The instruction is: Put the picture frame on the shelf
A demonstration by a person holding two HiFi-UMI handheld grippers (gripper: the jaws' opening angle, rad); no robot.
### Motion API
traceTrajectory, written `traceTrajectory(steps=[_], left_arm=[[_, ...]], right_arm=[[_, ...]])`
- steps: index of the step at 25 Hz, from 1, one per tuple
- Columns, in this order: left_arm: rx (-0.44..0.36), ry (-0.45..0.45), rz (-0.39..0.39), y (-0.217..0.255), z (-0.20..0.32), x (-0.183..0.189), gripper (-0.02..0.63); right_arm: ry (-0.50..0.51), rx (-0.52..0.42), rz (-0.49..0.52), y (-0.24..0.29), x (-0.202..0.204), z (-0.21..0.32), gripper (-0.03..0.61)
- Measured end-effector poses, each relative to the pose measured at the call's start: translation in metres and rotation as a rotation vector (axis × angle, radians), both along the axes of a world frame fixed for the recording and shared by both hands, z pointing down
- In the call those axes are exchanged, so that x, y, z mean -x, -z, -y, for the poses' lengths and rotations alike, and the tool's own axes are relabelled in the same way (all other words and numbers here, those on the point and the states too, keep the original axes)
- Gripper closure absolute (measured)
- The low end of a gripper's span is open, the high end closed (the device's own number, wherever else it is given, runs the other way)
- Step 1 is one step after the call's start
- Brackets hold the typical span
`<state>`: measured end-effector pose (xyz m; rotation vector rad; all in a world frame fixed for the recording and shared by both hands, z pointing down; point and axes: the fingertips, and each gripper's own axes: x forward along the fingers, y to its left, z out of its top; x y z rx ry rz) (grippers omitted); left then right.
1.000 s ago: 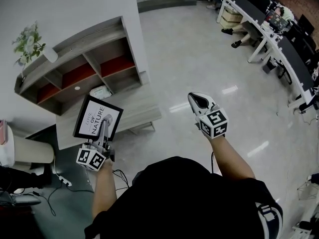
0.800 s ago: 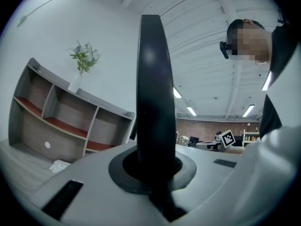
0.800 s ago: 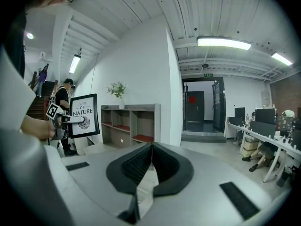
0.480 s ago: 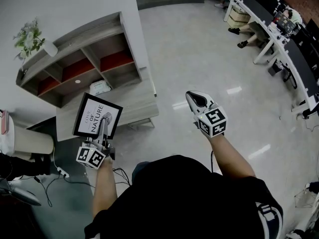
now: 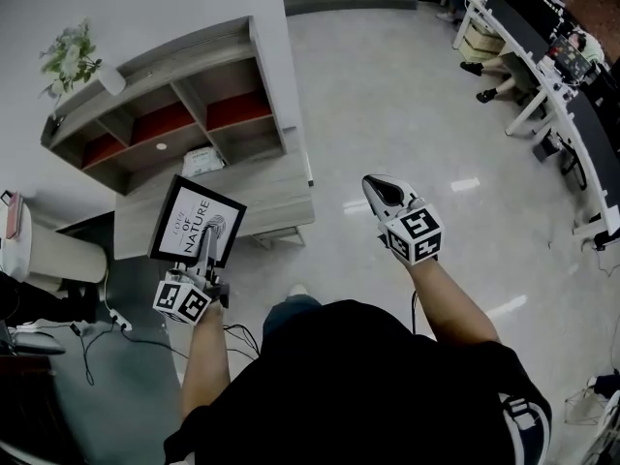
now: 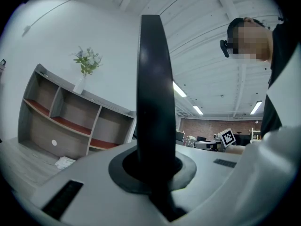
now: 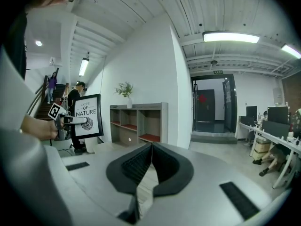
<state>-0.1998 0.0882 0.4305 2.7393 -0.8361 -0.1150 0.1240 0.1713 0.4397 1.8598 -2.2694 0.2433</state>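
**Two Claws Shut, Left One Loaded**

My left claw [image 5: 205,245] is clamped on the picture frame [image 5: 186,216], gripping it at its lower edge. In the left gripper view the black frame stands edge-on between the jaws and rises upright from them. Its white face, printed "OF NATURE", is turned up toward the head view. I hold the frame in the air, touching nothing else; in the head view it overlaps the near corner of the low grey surface [image 5: 276,194].

My right claw [image 5: 380,190] holds nothing, its jaws pressed together. It hangs over the pale floor [image 5: 387,95], well apart from the frame.

A small white packet [image 5: 201,160] lies on the surface. Behind it the shelf [image 5: 165,71] stands against the white wall, some of its open compartments floored in red. A plant [image 5: 73,58] in a vase sits on top of the shelf.
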Motion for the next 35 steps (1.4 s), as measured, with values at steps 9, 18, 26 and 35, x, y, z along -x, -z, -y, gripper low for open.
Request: traceTrajectory(steps=[9, 18, 26, 35], left_arm=[[0.011, 0.043, -0.022, -0.010, 0.016, 0.011, 0.586], [0.025, 0.068, -0.046, -0.018, 0.046, 0.006, 0.586], [0.010, 0.072, -0.029, -0.013, 0.067, -0.011, 0.586], [0.023, 0.078, -0.010, -0.022, 0.097, -0.017, 0.586]], right_arm=[[0.066, 0.023, -0.017, -0.010, 0.019, 0.029, 0.565], [0.088, 0.030, -0.033, -0.011, 0.016, 0.059, 0.565], [0.090, 0.037, -0.024, -0.013, 0.005, 0.079, 0.565], [0.103, 0.047, -0.012, -0.020, 0.004, 0.113, 0.565]])
